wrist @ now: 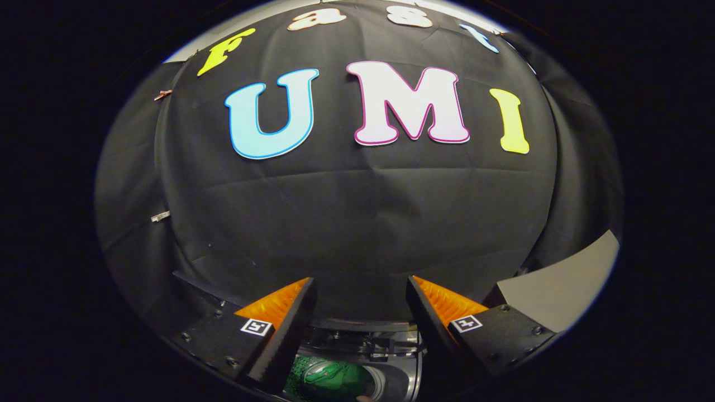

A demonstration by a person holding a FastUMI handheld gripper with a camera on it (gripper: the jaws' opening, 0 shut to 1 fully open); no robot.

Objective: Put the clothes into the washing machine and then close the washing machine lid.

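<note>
My gripper is open, its two fingers spread wide with nothing between them. It points at the black cloth wall, which stands close ahead. Low down between the bases of the fingers a green textured thing with a pale rim shows; I cannot tell whether it is a garment. Above it sit shiny metal parts, partly hidden by the fingers.
A flat grey panel slants up beyond the right finger, beside the cloth wall. A small clip and another one higher up pin the cloth on the left side.
</note>
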